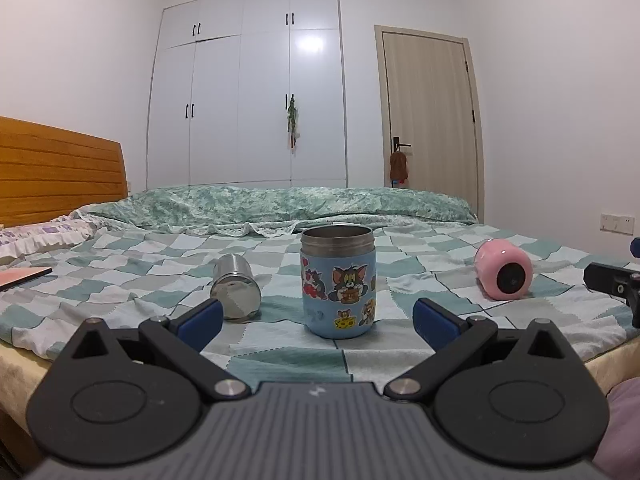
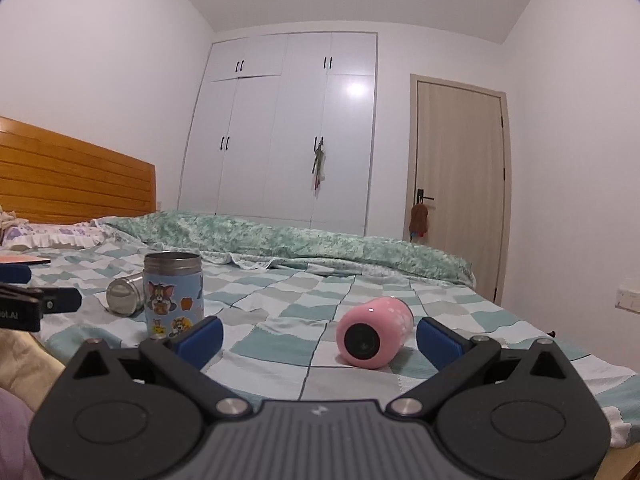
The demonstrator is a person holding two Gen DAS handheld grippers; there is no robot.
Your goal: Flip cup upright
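Checkered bedspread point(image 1: 280, 356) carrying a blue cup point(image 1: 338, 282) upright, a steel cup point(image 1: 236, 292) and a pink cup point(image 2: 374, 332) on their sides. Left gripper point(image 1: 316, 320) and right gripper point(image 2: 320, 338) hover, jaws apart and empty. Step judged: approach; the next move likely calls for closing across the pink cup's body, then tilting it.

We see a bed point(image 1: 120, 280) with a checked green and white sheet, a crumpled green quilt point(image 1: 280, 204) along its far side and a wooden headboard point(image 1: 56, 172) at the left. Behind it stand a white wardrobe point(image 1: 248, 92) and a beige door point(image 1: 430, 108). A flat pink book point(image 1: 24, 276) lies near the pillow point(image 1: 44, 232).
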